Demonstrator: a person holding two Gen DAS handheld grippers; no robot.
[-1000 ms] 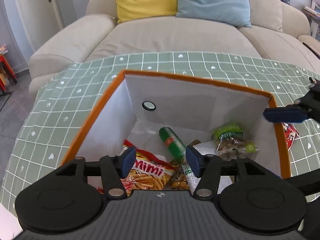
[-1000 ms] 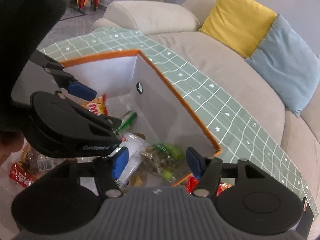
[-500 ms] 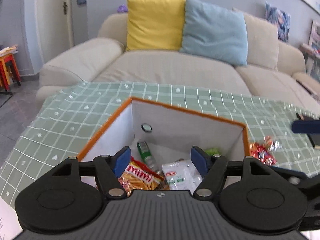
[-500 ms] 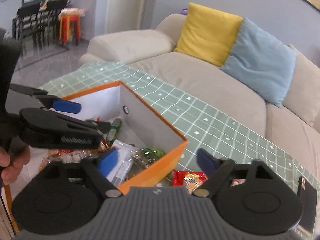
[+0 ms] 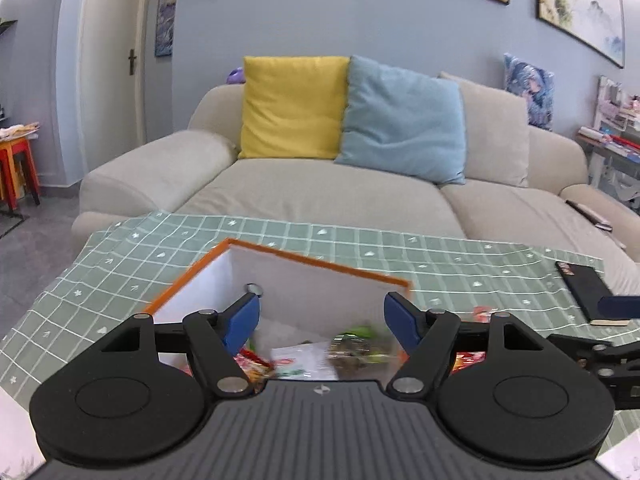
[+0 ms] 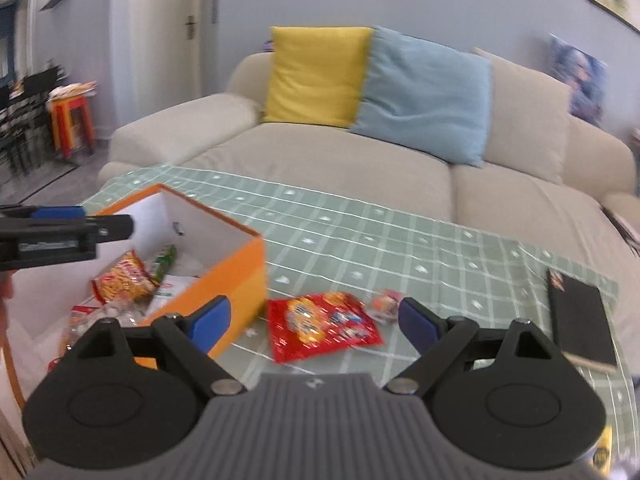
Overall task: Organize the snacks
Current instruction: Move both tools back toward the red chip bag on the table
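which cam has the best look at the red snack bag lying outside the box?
Right wrist. The red snack bag lies whole and unobstructed on the tablecloth, right of the orange box, ahead of the open right gripper. The left wrist view shows only red slivers behind its own finger.

Left gripper (image 5: 321,321) and right gripper (image 6: 314,323) both gape empty, fingers apart.

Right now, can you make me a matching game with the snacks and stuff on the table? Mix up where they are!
Things:
1. red snack bag
2. Mimi stick-snack bag
3. black book
4. yellow pillow

Places:
A. on the sofa
B. inside the orange box
C. on the tablecloth just right of the box
D. at the table's far right edge

Pairs: 1-C, 2-B, 3-D, 4-A
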